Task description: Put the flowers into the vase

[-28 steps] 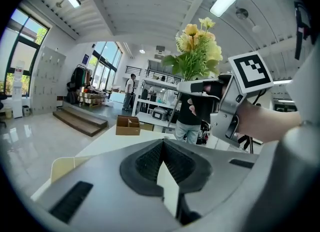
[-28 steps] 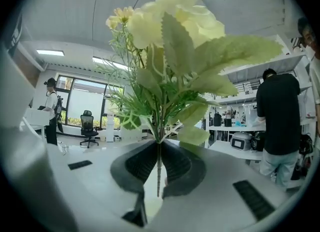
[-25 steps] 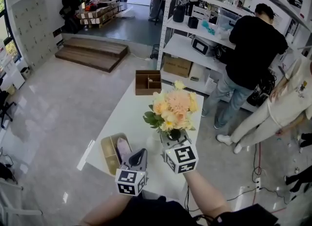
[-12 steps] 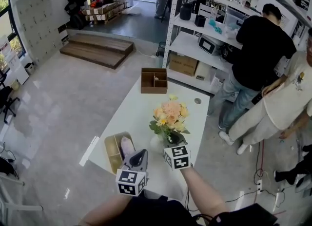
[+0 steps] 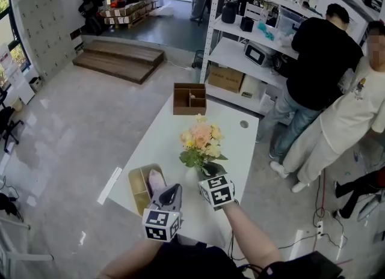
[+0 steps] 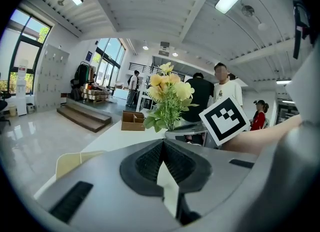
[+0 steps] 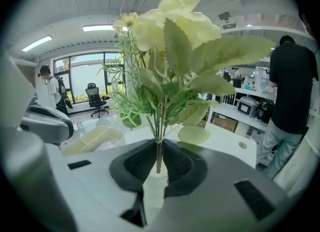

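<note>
My right gripper (image 7: 159, 158), jaws opening, has the stems of the peach-and-yellow artificial flower bunch (image 7: 165, 41) between them; beige plastic tray (image 5: 133, 187) and my closed, empty left gripper (image 6: 163, 148) just left.

Peach and yellow flowers (image 5: 201, 139) with green leaves, upright bunch, stem ends at mouth of white vase (image 7: 151, 180)

Am counting: 1 table (image 5: 161, 145), 1 flower bunch (image 5: 201, 139), 1 wooden box (image 5: 189, 98), 1 yellow tray (image 5: 136, 191), 2 ppl (image 5: 313, 55) standing by shelves (image 5: 236, 60).

Left gripper (image 5: 174, 187): grey, black ribbed pads (image 6: 147, 162), white cube (image 5: 160, 225) with black square markers at rear. Behind it, dark top (image 5: 186, 263).
</note>
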`<state>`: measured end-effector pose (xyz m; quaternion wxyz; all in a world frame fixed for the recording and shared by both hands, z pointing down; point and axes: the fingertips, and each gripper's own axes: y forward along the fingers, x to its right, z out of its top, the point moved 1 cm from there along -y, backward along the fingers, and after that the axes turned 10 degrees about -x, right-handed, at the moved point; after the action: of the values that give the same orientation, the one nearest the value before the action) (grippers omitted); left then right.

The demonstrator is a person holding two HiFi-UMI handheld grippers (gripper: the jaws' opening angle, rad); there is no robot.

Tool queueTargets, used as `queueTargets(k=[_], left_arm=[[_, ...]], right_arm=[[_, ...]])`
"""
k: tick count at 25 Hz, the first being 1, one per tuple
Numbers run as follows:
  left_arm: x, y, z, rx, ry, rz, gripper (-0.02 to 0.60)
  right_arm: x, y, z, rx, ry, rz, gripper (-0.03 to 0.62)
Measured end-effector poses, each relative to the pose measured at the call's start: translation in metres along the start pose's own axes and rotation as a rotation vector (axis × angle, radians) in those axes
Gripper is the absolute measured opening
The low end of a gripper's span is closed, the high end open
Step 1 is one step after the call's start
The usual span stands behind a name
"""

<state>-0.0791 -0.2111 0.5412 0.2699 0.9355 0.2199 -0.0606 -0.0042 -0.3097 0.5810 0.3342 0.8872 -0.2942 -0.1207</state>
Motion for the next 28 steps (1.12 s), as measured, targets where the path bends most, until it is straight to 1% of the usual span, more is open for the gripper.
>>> queueTargets(k=[9,18,22,28], left_arm=[[-0.002,0.002,0.004,0.009,-0.006,-0.006,0.003],[0.000,0.003,0.004,0.025,-0.020,-0.019,0.003],[0.002,0.003,0.007,0.031,-0.018,-0.031,0.003],[0.008,0.004,0.007,0.029,-0.006,-0.045,0.003]], right_arm=[[-0.002,-0.002,-0.001,-0.089,-0.066,-0.033,0.055],[-0.003,-0.004,-0.006,-0.230,-0.118,-0.038,0.069],[-0.001,-0.006,-0.004,-0.244,-0.139,-0.037,0.084],[-0.001,-0.019,-0.005,-0.259,-0.143,-0.025,0.084]])
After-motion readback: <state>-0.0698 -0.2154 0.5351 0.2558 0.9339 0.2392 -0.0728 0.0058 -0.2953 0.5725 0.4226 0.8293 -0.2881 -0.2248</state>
